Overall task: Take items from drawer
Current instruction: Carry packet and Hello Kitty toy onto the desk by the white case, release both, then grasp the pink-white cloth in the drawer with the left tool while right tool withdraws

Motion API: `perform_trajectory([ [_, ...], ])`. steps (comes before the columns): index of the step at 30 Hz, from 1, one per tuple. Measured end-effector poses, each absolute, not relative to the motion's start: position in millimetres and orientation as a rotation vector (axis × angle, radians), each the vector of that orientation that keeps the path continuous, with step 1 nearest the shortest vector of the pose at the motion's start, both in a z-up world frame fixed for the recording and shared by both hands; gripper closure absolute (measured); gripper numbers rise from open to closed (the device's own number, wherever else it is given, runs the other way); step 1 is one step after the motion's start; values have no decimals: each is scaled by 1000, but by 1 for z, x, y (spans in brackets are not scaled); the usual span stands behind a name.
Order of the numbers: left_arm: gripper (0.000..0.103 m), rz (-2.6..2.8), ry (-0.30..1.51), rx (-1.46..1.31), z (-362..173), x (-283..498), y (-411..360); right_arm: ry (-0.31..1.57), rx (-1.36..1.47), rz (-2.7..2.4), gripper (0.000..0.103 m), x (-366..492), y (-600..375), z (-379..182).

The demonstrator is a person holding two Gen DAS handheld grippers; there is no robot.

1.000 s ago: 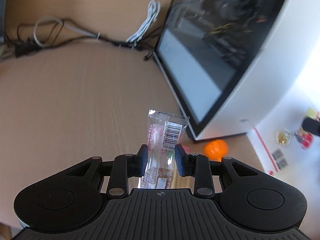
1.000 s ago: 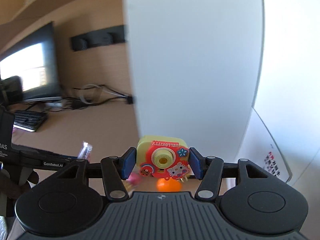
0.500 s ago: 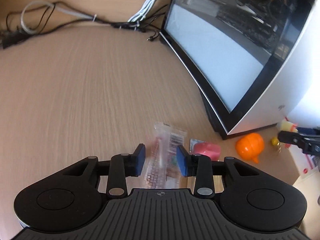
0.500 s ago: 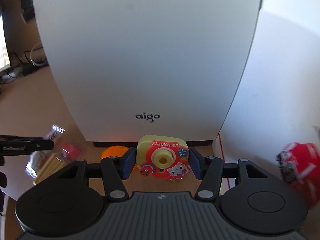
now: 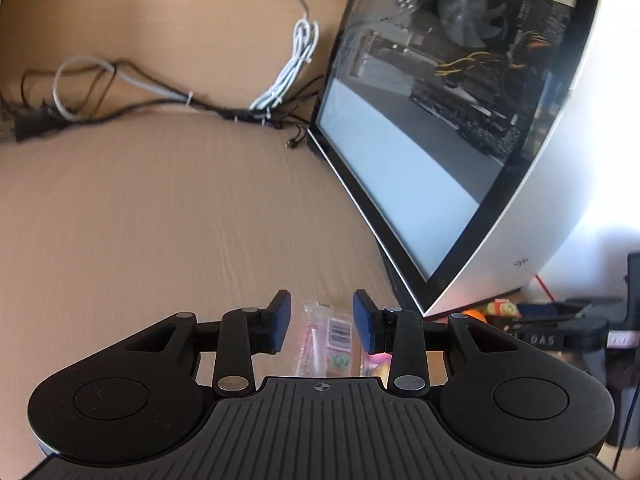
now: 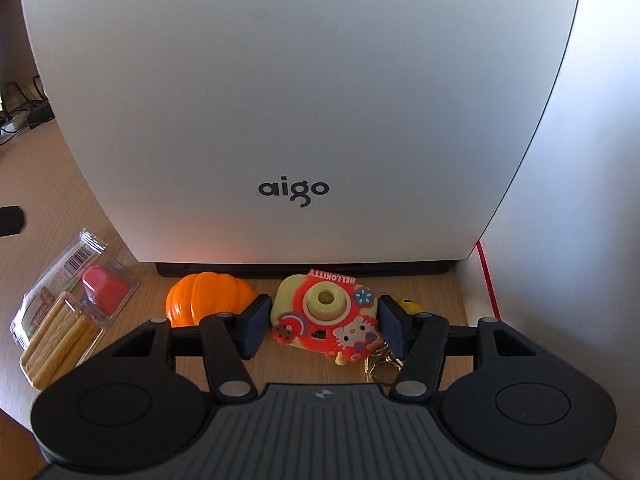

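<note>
PC case (image 6: pixel 296 100): white tower fills the right-wrist view, "aigo" printed low on its front; in the left-wrist view its glass side panel (image 5: pixel 440 120) shows fan & cabling. Small logo at the lower corner there, too small to read.

Desk (image 5: pixel 160 220): wood-grain top, cable bundle (image 5: pixel 280 88) at the back edge. No drawer in either view.

Left gripper (image 5: pixel 321 322): a sec ago it pinched the snack packet (image 5: pixel 334 336) upright; now the blue pads stand apart & the packet lies flat on the desk below them. Released.

Right gripper (image 6: pixel 323 328): half a sec ago clamped on the toy camera (image 6: pixel 326 316); now pads are spread w/ a gap each side, toy resting on the desk just in front of the case. Let go.

Meaning: both items look delivered; prob. next is back to the drawer for more, if any remain.

Other items: orange pumpkin toy (image 6: pixel 204 296) just left of the camera; red block (image 6: pixel 105 290) on the packet; keyring (image 6: pixel 382 364) trails from the camera.

Writing: "HELLOKITTY" upside down on the camera's top edge; barcode on packet, digits unreadable; "DAS" on the other gripper's body, seen at right edge of the left-wrist view.
</note>
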State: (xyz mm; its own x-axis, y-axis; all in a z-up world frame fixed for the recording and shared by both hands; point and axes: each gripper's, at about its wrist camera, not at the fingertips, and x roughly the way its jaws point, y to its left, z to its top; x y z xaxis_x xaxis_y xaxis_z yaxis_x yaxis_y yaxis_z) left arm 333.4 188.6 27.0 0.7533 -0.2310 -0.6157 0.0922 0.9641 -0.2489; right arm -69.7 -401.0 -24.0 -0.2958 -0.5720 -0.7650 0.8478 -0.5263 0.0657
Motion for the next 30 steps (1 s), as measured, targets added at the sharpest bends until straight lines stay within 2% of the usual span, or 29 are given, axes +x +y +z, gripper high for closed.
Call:
perform_trajectory([
  [4, 66, -197, 684, -234, 38, 321, 192, 426, 868, -1971, 37, -59, -391, -1],
  [7, 66, -237, 689, -244, 44, 305, 190, 401, 832, -1988, 36, -49, -377, 18],
  [14, 66, -408, 783, -145, 39, 245, 167, 341, 925, -1937, 33, -39, -349, 38],
  [19, 66, -558, 942, -84, 9, 211, 143, 342, 991, -1891, 32, -8, -311, 31],
  [24, 66, -630, 1178, -49, -43, 203, 113, 367, 1053, -1876, 32, 3, -298, 7],
  [30, 66, -579, 1401, -144, -95, 206, 103, 380, 1112, -1880, 32, 10, -287, 0],
])
